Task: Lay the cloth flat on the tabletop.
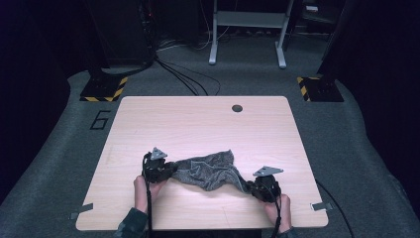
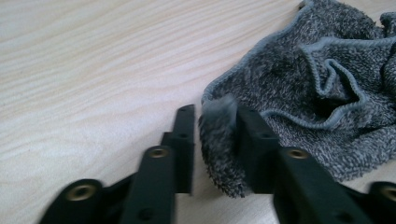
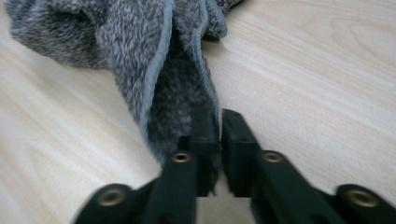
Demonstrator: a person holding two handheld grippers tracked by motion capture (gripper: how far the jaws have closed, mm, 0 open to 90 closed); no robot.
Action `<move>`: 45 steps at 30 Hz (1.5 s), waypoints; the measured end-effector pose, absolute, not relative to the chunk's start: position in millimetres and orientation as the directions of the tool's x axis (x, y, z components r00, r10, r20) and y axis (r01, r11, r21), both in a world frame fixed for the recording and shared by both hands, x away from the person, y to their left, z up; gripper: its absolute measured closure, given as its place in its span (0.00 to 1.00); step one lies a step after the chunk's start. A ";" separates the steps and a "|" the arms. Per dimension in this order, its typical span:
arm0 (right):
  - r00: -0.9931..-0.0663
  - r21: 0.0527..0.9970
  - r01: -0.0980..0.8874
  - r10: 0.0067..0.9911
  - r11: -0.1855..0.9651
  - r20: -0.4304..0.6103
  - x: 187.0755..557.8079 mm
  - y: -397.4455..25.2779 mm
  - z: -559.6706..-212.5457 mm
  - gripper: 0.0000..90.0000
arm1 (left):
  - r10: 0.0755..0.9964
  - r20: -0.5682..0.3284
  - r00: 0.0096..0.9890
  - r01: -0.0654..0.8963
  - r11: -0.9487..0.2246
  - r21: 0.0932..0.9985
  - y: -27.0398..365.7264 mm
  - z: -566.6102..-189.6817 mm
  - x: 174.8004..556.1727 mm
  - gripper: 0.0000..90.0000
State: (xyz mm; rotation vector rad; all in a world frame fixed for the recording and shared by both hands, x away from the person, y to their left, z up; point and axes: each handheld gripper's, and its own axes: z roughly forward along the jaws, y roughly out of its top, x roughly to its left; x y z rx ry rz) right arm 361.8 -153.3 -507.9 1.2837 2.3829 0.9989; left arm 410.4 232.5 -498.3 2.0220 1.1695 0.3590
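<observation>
A grey terry towel (image 1: 208,171) lies crumpled on the near half of the wooden table (image 1: 198,124), stretched between my two grippers. My left gripper (image 1: 172,168) is at the towel's left end. In the left gripper view the towel (image 2: 317,79) has one corner standing between the jaws of the left gripper (image 2: 217,112). The jaws are apart, the corner leans on the right jaw, and a narrow gap shows beside the other jaw. My right gripper (image 1: 251,186) is at the towel's near right end. In the right gripper view, the right gripper (image 3: 219,123) is shut on a thin hemmed edge of the towel (image 3: 135,32).
A round cable hole (image 1: 237,108) sits near the table's far edge. Strips of tape (image 1: 322,206) mark the near corners. Beyond the table, on grey carpet, are a white frame's legs (image 1: 247,34), black cables and yellow-and-black striped stand bases (image 1: 104,89).
</observation>
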 end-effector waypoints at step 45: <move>-0.642 0.593 0.617 0.767 0.517 -0.001 502.0 -86.0 -505.7 0.50 | 0.841 -0.194 0.505 0.737 -0.303 0.604 242.4 -502.5 425.8 0.52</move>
